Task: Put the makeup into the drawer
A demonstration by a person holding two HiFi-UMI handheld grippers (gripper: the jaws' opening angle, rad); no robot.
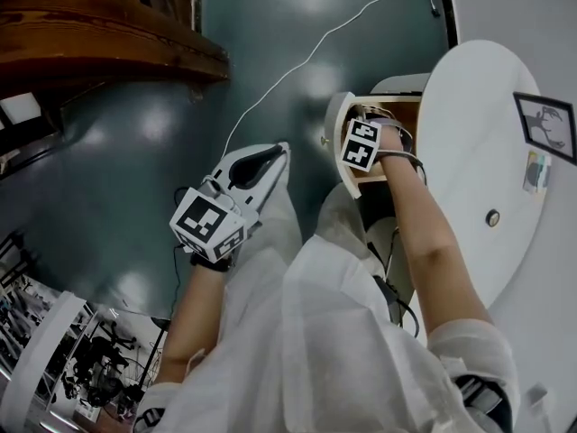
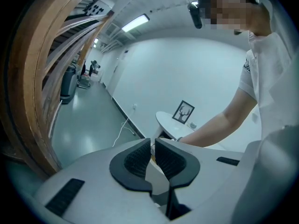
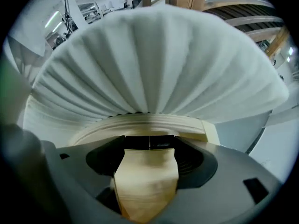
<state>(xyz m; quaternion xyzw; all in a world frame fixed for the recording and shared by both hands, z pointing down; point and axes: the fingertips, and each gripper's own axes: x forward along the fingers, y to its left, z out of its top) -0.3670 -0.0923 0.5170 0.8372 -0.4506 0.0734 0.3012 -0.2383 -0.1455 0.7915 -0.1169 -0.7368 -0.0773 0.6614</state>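
The right hand-held gripper (image 3: 149, 146) is pointing straight down into the open drawer (image 1: 335, 141) of the round white bench (image 1: 487, 161). It is pinching a small dark, flat item crosswise at its very tips, which I am taking to be the makeup (image 3: 149, 142). The pale wooden drawer floor (image 3: 147, 185) is showing directly beneath the item, but I cannot tell whether the two are touching. The left hand-held gripper (image 2: 152, 148) is hanging over the person's lap, well apart from the drawer, with its jaws pressed together on nothing. The step in hand seems to be setting the makeup down, and the task looks nearly done. Because the hold is only at the tips, the grip is probably best kept firm until the item is resting flat on the wood, since letting go above the floor risks it tipping or skidding. The jaws should then be spreading only enough to free it. A straight upward exit should be keeping the pads from dragging it along and the gripper body from knocking the drawer walls or the ribbed white panel (image 3: 154, 59) close by. The idle left gripper looks well placed for pushing the drawer front shut afterwards, once the right arm is clear of the opening.
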